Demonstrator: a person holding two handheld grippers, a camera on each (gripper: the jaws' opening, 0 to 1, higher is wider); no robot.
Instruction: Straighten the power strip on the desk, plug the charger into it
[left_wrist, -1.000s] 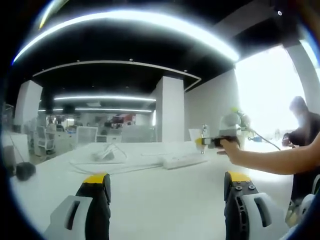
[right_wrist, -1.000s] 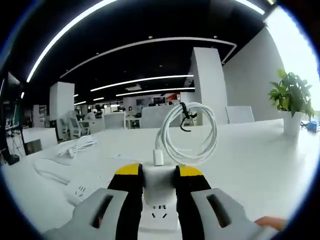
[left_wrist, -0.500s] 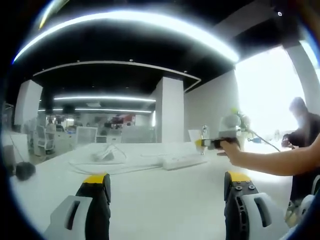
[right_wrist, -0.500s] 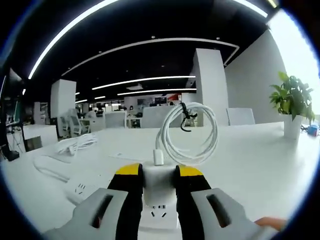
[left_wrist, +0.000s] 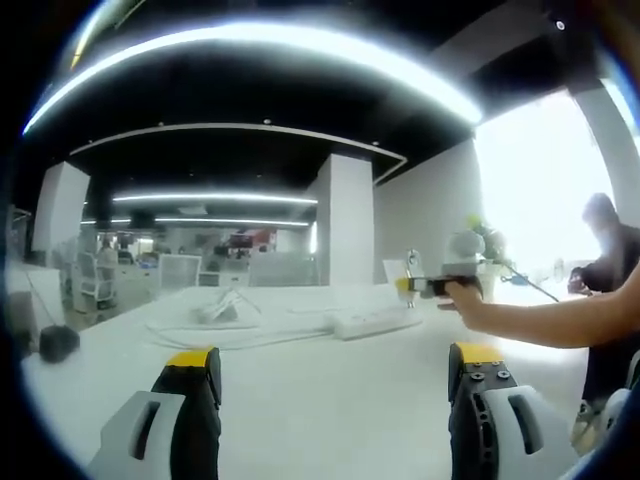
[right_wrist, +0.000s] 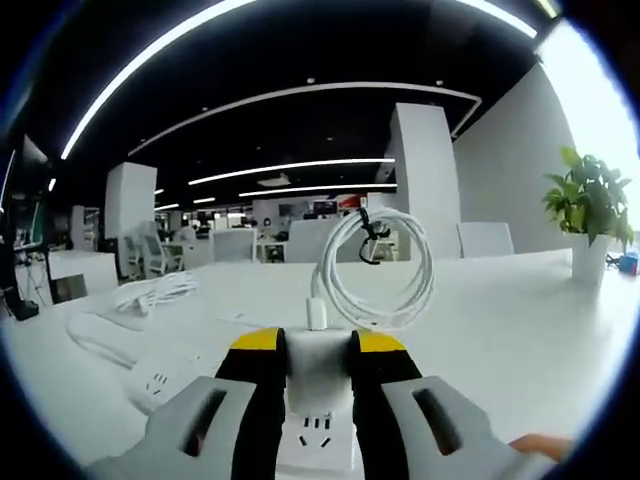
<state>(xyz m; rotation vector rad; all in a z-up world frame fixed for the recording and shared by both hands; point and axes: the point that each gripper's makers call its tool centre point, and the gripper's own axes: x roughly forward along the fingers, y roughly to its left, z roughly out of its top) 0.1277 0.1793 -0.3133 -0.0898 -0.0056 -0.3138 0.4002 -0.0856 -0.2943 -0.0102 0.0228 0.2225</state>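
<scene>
While the right gripper (right_wrist: 318, 375) keeps its fingers (right_wrist: 262, 385) closed on the white charger (right_wrist: 318, 362), the block sits just above the sockets of the power strip (right_wrist: 312, 440), which lies on the white counter (right_wrist: 500, 330) directly under the fingers. It is hard to tell whether the plug is fully in the socket. The charger's cable (right_wrist: 378, 268) stands up from the block as a bundled white coil, held by a dark tie at the top. To the left of the strip, its own white cord (right_wrist: 110, 335) curves over the counter, and farther back another loose bundle of white cord (right_wrist: 150, 290) lies. A potted green plant (right_wrist: 588, 215) stands at the far right of the counter.

In the left gripper view, the left gripper (left_wrist: 335, 385) hovers over a bare part of the counter (left_wrist: 330, 400) with its fingers (left_wrist: 190, 400) wide apart and holding nothing. Nothing stands between them and the power strip (left_wrist: 365, 322), which lies well ahead. At its right end the right gripper (left_wrist: 440, 285) is seen, with the person's hand (left_wrist: 470, 300) and forearm behind it. A small dark object (left_wrist: 58, 343) rests at the far left edge. Another person (left_wrist: 605, 270) stands at the right, near the bright window.

Compared with a second ago, almost nothing has changed; both views are only slightly shifted.
</scene>
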